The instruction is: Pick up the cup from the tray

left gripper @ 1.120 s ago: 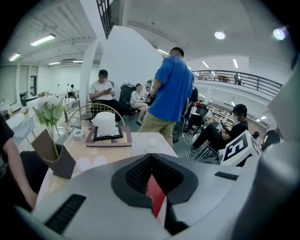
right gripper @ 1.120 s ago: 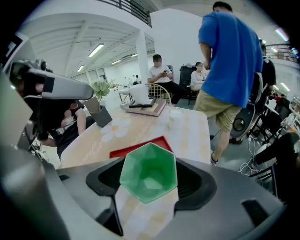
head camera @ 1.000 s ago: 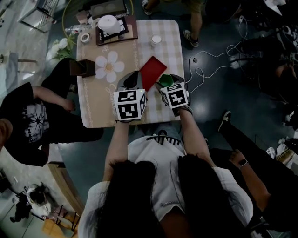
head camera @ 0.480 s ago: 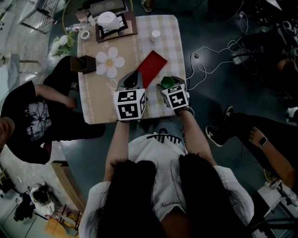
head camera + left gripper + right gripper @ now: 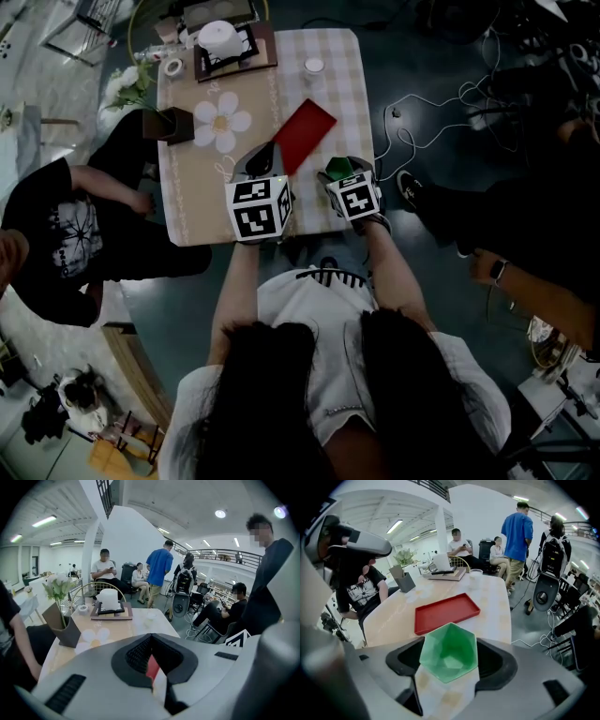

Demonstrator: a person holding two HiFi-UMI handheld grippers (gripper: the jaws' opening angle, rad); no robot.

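A green faceted cup sits between the jaws of my right gripper, whose pads press on its two sides. It hangs over the checked table near the front edge, clear of the red tray. From the head view the cup peeks out in front of the right gripper's marker cube, just right of the empty tray. My left gripper stays beside it, shut with nothing held. A strip of red tray shows through the narrow slit between its pads.
Far down the table stand a small white cup, a flower-shaped mat, a dark vase with flowers, a tape roll and a wooden tray holding a white pot. A person in black sits at the left; cables lie on the floor at the right.
Both grippers and the green cup keep their place near the table's front edge. The legs and arms of the people at the right have shifted.
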